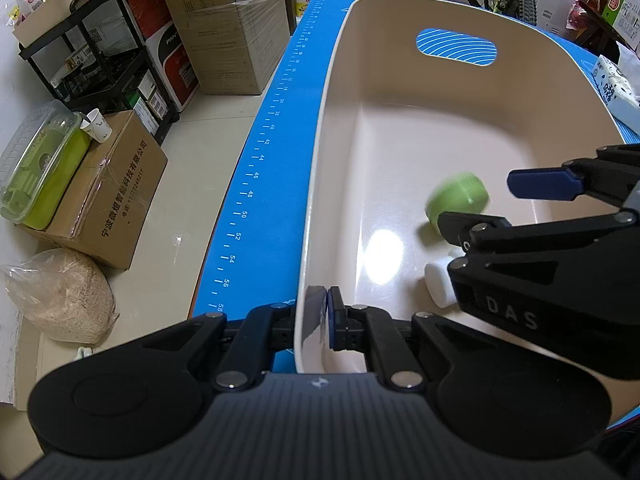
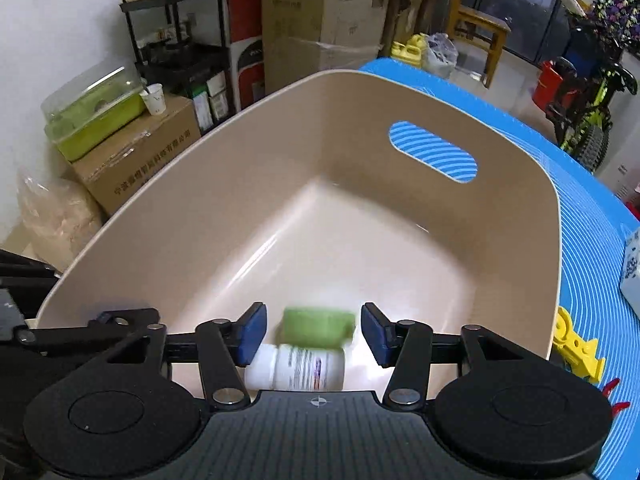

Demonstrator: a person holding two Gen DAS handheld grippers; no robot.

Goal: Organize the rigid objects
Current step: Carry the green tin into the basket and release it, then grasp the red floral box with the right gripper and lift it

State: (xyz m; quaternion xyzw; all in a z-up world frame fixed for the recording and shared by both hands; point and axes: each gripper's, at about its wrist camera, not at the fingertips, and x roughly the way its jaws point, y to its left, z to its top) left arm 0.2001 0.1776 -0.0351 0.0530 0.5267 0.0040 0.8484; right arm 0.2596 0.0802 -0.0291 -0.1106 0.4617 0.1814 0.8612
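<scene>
A beige plastic bin (image 1: 328, 128) with a handle slot stands on the blue mat (image 1: 264, 168). My left gripper (image 1: 318, 318) is shut on the bin's near rim. My right gripper (image 2: 314, 334) is open above the bin's floor; it also shows in the left wrist view (image 1: 492, 204). A green round container (image 2: 318, 326), motion-blurred, is between the open fingers and free of them; it also shows in the left wrist view (image 1: 458, 200). A white pill bottle (image 2: 298, 366) lies on its side on the bin floor below it, also seen in the left wrist view (image 1: 438, 284).
A yellow plastic part (image 2: 576, 348) and a red piece (image 2: 612, 394) lie on the mat right of the bin. A white-blue packet (image 1: 616, 88) lies at the mat's right. Cardboard boxes (image 1: 112, 192), a black rack (image 1: 104, 52) and a grain bag (image 1: 60, 296) stand on the floor left.
</scene>
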